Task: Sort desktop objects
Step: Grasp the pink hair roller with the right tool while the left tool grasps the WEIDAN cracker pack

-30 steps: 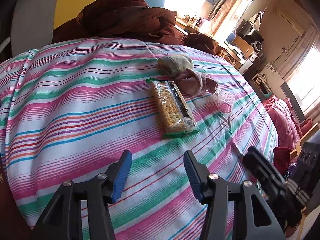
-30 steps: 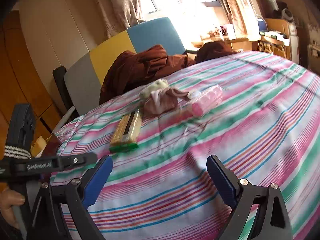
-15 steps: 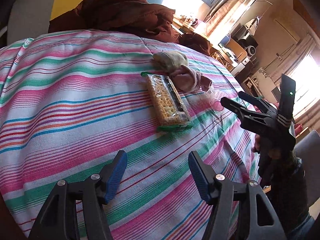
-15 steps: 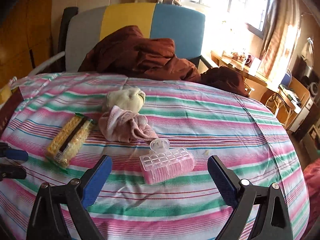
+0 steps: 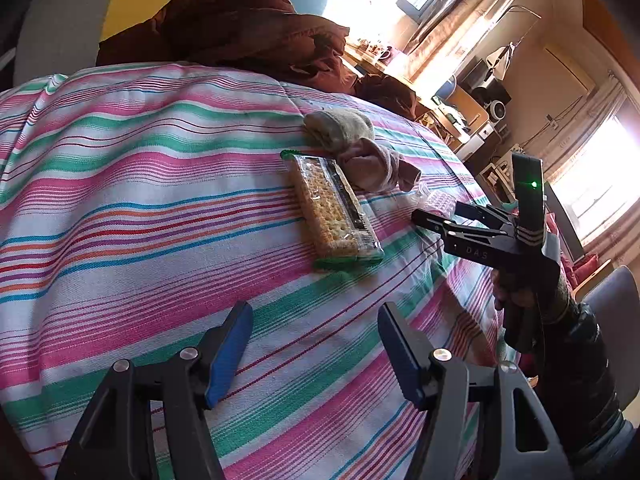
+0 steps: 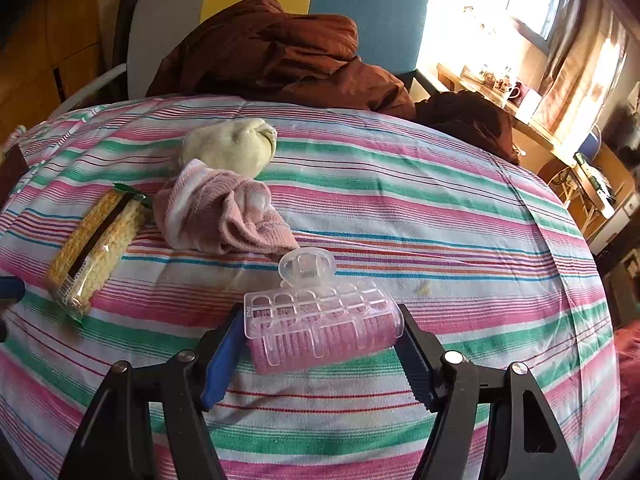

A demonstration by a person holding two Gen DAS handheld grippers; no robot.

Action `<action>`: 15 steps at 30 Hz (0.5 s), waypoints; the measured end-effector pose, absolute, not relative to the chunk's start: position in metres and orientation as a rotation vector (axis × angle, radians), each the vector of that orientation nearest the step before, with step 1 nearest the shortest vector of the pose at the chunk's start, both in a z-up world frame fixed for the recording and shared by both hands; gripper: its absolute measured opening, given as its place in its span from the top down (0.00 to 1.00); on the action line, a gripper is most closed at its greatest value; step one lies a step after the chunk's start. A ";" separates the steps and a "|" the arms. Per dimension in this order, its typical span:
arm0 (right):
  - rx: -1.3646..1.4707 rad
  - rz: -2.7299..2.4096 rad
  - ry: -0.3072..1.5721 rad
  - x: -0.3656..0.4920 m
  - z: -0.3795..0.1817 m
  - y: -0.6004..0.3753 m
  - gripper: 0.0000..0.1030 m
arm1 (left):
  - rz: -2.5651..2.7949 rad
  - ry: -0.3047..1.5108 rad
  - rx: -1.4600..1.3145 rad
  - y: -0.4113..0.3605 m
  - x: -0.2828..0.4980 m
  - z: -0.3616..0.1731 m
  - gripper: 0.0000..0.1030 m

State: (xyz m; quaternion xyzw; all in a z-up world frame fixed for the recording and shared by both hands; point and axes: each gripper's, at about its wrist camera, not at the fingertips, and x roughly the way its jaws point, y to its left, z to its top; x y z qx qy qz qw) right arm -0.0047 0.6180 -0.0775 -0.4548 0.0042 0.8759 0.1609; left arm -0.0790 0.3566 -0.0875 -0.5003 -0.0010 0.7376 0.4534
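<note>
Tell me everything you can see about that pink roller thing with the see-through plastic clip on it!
The pink hair roller is a short, fuzzy-looking cylinder lying on its side on the striped tablecloth. A clear plastic clip with a row of arched windows covers its top, and a rounded clear tab sticks out towards the pink sock. It sits between the right gripper fingers, one at each end, close or touching. It looks whole and clean.

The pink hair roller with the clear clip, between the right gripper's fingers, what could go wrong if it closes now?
The pink hair roller is round and may roll or squirt out of the right gripper. Its clear clip sticks out toward the pink sock and might snag it. The striped cloth could bunch under the fingers.
</note>
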 end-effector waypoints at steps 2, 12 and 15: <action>-1.268 2.475 0.037 0.002 -0.077 0.611 0.31 | 1.826 0.012 -1.244 0.361 -0.080 -0.085 0.36; -0.979 2.509 0.197 0.053 -0.061 0.566 0.31 | 1.874 0.098 -1.242 0.406 -0.087 -0.069 0.28; -0.926 2.515 0.229 0.059 -0.058 0.567 0.31 | 1.906 0.149 -1.255 0.426 -0.092 -0.070 0.27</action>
